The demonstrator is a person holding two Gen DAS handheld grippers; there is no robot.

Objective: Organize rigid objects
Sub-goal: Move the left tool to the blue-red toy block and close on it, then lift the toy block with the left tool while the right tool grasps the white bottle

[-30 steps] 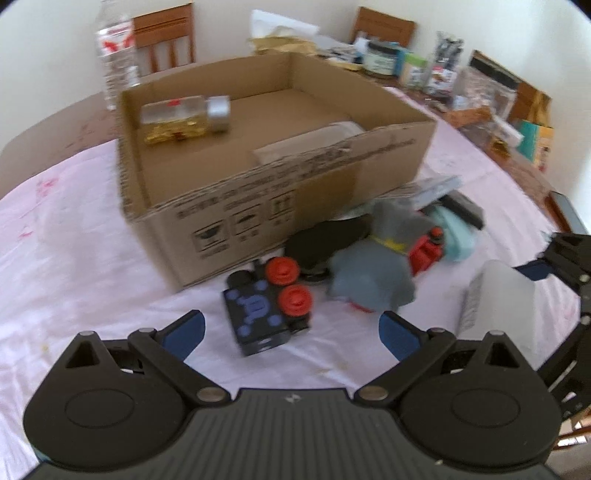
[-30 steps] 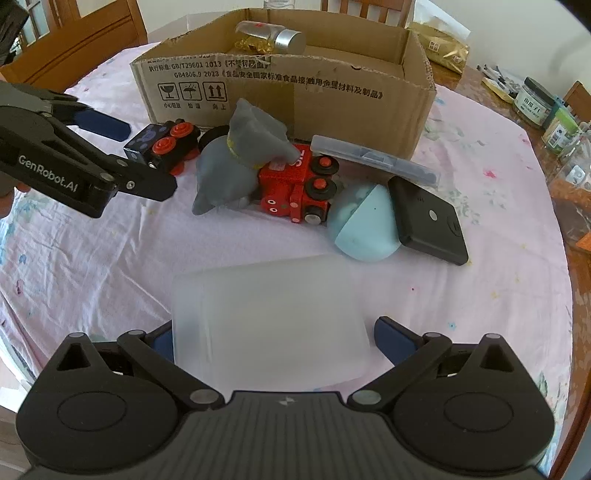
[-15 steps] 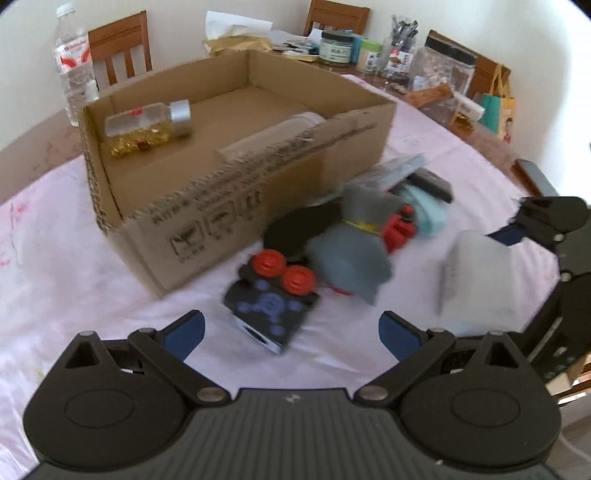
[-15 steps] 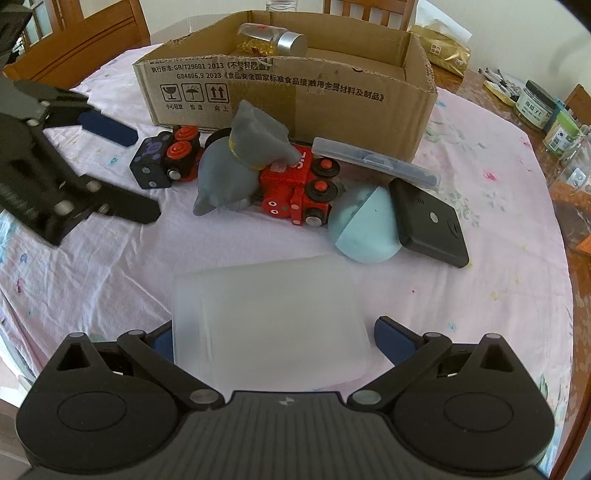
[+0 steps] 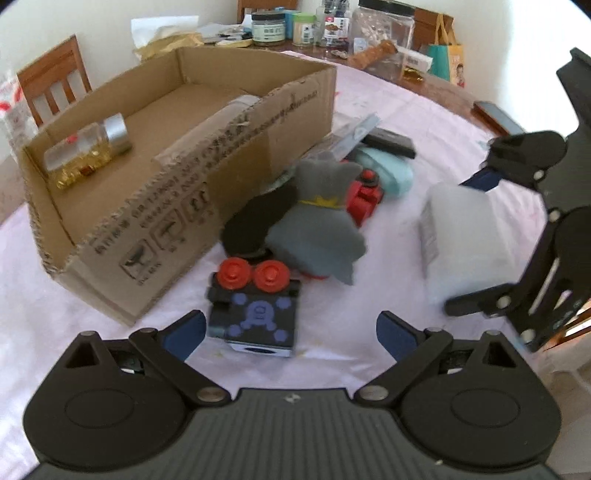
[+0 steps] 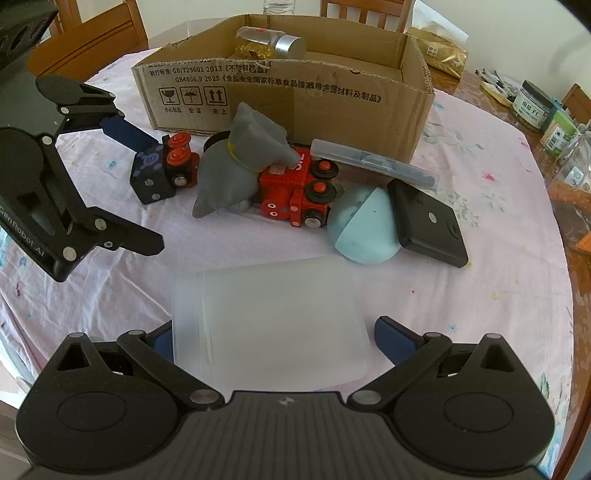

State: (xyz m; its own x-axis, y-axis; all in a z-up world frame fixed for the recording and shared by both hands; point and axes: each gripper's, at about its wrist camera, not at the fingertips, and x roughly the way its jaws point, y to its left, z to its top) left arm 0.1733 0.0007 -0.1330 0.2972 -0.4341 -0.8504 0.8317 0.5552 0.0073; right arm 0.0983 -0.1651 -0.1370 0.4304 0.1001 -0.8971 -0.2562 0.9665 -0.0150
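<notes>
A black toy block with red wheels (image 5: pixel 255 306) (image 6: pixel 160 171) lies on the pink cloth just ahead of my open left gripper (image 5: pixel 290 328), between its fingers. My right gripper (image 6: pixel 273 336) is wide around a frosted plastic box (image 6: pixel 267 317) (image 5: pixel 461 240); contact is unclear. A cardboard box (image 5: pixel 177 177) (image 6: pixel 288 88) holds a glass jar (image 5: pixel 86 153) (image 6: pixel 269 40). A grey plush (image 6: pixel 236 166), red toy train (image 6: pixel 299 192), teal dome (image 6: pixel 360 229), black case (image 6: pixel 424 221) and clear pencil case (image 6: pixel 373 160) lie before the box.
Jars, bags and containers (image 5: pixel 332 29) crowd the table's far side. Wooden chairs (image 5: pixel 51 85) stand behind the table. A phone (image 5: pixel 498 118) lies near the far right edge. Each gripper shows in the other's view.
My left gripper has swung and moved closer to the black toy block, which now sits between its fingers. The right gripper and frosted box have stayed nearly still.
</notes>
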